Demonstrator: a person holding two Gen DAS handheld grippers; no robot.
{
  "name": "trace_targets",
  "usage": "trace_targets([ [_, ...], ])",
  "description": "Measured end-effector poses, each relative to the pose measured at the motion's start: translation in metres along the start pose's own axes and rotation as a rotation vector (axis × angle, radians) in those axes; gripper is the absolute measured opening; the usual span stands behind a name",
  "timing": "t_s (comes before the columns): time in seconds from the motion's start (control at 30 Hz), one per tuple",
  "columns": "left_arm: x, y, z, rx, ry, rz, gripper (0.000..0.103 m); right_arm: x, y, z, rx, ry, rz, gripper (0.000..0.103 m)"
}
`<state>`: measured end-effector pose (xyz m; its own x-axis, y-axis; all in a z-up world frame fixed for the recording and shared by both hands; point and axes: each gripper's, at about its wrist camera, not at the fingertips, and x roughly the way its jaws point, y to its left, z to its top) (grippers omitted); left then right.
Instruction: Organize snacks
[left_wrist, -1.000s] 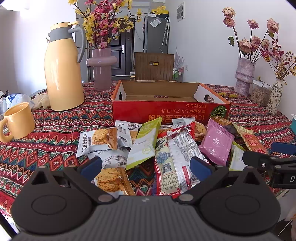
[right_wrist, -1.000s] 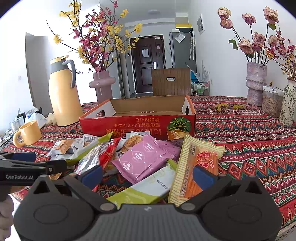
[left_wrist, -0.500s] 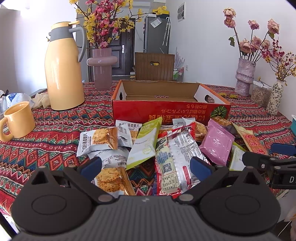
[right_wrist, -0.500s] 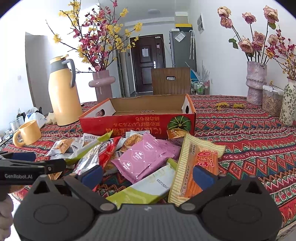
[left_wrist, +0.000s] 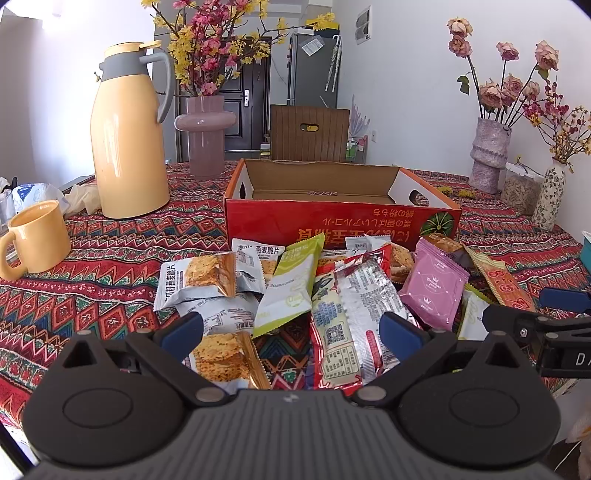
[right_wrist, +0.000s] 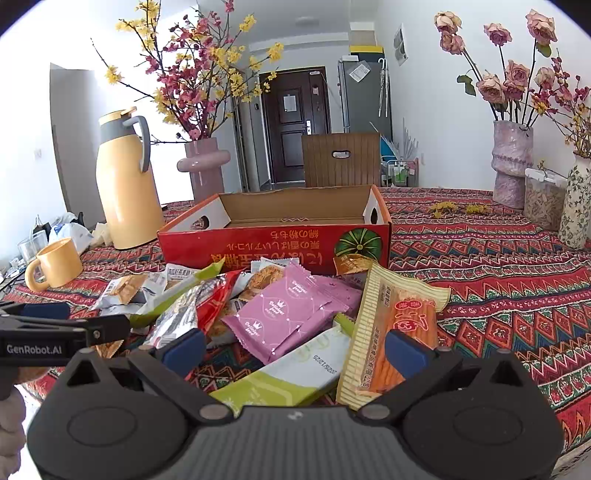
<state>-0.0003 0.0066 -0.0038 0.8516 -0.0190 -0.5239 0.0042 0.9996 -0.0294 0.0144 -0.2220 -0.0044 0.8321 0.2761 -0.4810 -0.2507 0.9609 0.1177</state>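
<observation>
A heap of snack packets lies on the patterned tablecloth in front of an open red cardboard box (left_wrist: 340, 225) (right_wrist: 273, 247). Among them are oat crisp packets (left_wrist: 195, 278), a green bar (left_wrist: 291, 284), a silver and red packet (left_wrist: 354, 317), a pink packet (left_wrist: 432, 286) (right_wrist: 284, 314) and a striped orange packet (right_wrist: 395, 332). My left gripper (left_wrist: 291, 328) hangs open just above the near edge of the heap, nothing between its fingers. My right gripper (right_wrist: 293, 347) is open over the pink and green packets (right_wrist: 291, 373), holding nothing.
A yellow thermos jug (left_wrist: 129, 136) and a yellow mug (left_wrist: 37, 240) stand at the left. Vases with flowers (left_wrist: 489, 155) (left_wrist: 205, 134) stand behind and right of the box. A wooden chair back (left_wrist: 310, 133) is beyond the table. The other gripper shows at each view's edge.
</observation>
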Motion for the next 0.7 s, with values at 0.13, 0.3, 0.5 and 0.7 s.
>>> trace_targets([
  [0.13, -0.0008, 0.0011, -0.0001, -0.005, -0.003, 0.001, 0.103, 0.0011, 0.0001, -0.0014, 0.000, 0.002, 0.000, 0.103],
  [0.3, -0.0009, 0.0015, -0.0004, -0.008, -0.004, 0.001, 0.103, 0.0016, 0.0001, -0.0019, 0.000, 0.003, 0.000, 0.103],
  [0.5, -0.0010, 0.0017, -0.0009, -0.010, -0.005, -0.002, 0.103, 0.0028, -0.0001, -0.0034, 0.001, 0.005, 0.000, 0.103],
  [0.7, -0.0010, 0.0016, -0.0010, -0.010, -0.006, -0.002, 0.103, 0.0035, -0.0001, -0.0048, 0.002, 0.007, 0.000, 0.103],
])
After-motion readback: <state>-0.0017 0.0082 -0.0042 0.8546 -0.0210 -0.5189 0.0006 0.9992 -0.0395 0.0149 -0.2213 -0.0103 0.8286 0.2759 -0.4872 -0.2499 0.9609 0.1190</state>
